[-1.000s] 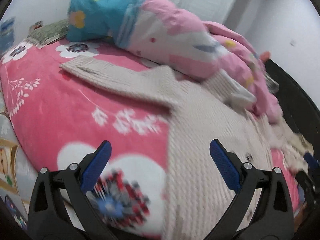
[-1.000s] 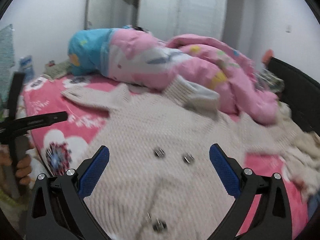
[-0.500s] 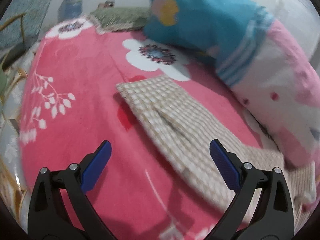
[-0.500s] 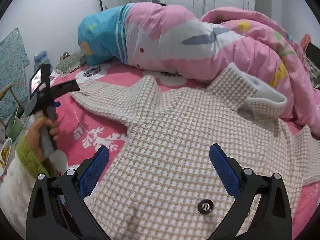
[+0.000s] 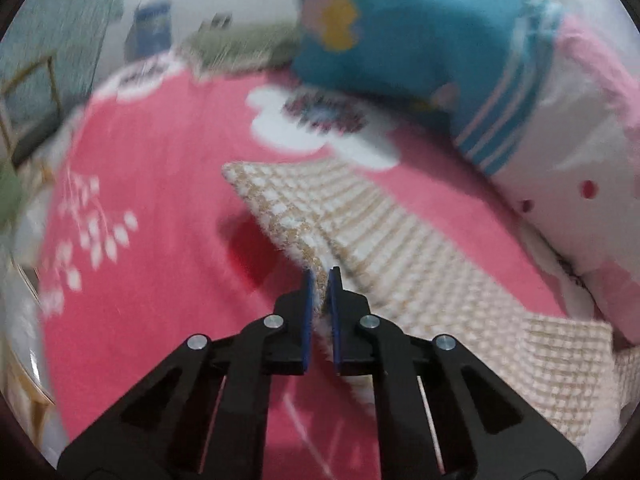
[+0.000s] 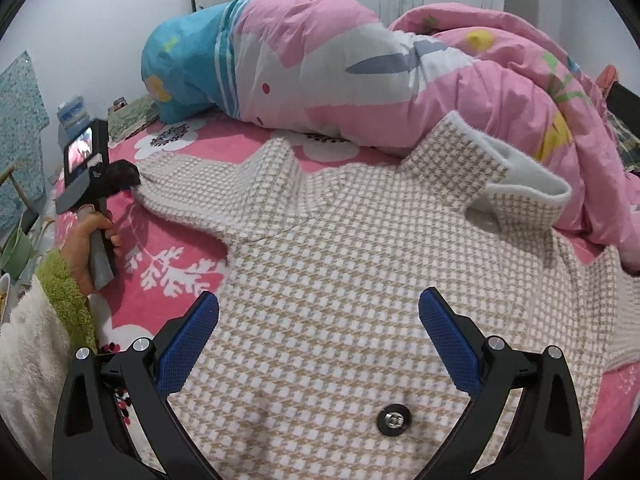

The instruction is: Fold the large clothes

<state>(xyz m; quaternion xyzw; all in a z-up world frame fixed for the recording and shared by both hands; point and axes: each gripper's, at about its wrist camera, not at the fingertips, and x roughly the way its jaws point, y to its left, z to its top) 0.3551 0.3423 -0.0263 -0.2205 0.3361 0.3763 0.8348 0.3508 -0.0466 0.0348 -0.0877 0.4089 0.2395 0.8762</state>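
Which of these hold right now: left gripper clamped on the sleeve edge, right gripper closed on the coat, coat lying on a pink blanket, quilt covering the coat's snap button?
1. The left gripper is shut on the sleeve edge. True.
2. The right gripper is closed on the coat. False: its jaws stand wide open above the fabric.
3. The coat lies on a pink blanket. True.
4. The quilt covers the snap button. False: the button lies bare, well clear of the quilt.
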